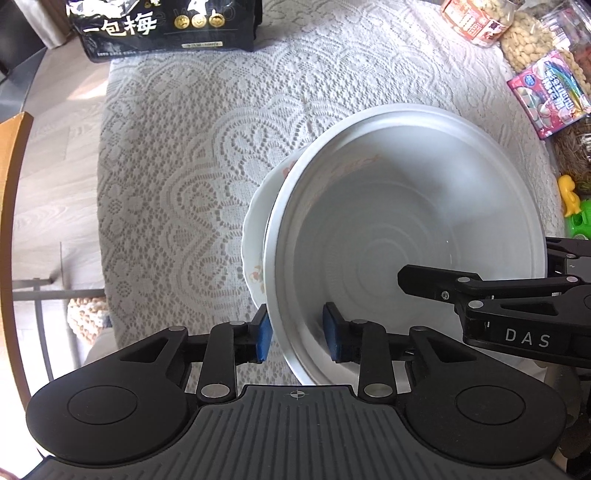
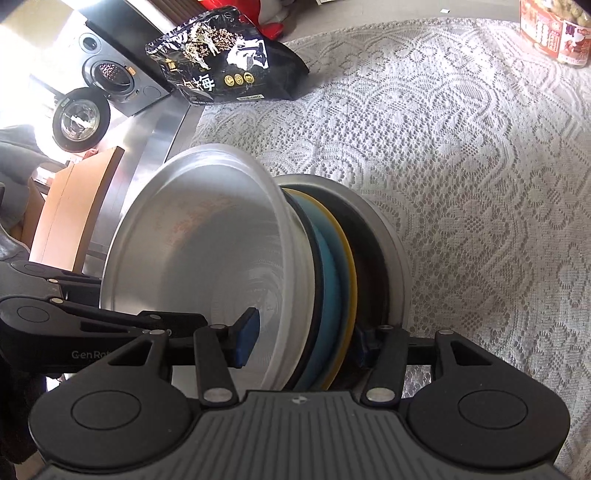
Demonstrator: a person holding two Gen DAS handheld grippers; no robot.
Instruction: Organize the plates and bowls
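A stack of dishes sits over the lace tablecloth [image 1: 177,155], topped by a wide white bowl [image 1: 406,206]. A floral plate [image 1: 255,236] peeks out under it. The right wrist view shows the bowl [image 2: 207,236] over a teal plate [image 2: 328,273], a yellow one [image 2: 351,280] and dark and silver dishes [image 2: 391,236]. My left gripper [image 1: 297,334] straddles the bowl's near rim, one blue pad outside and the other inside a little off the wall. My right gripper [image 2: 304,341] is shut across the whole stack's edge, one pad inside the bowl and the other under the stack.
A black snack bag [image 1: 166,26] lies at the far side of the table. Jars and packets of snacks [image 1: 535,55] crowd the right edge, with yellow and green toys [image 1: 576,210] below them. A wooden chair back [image 1: 11,206] stands at the left.
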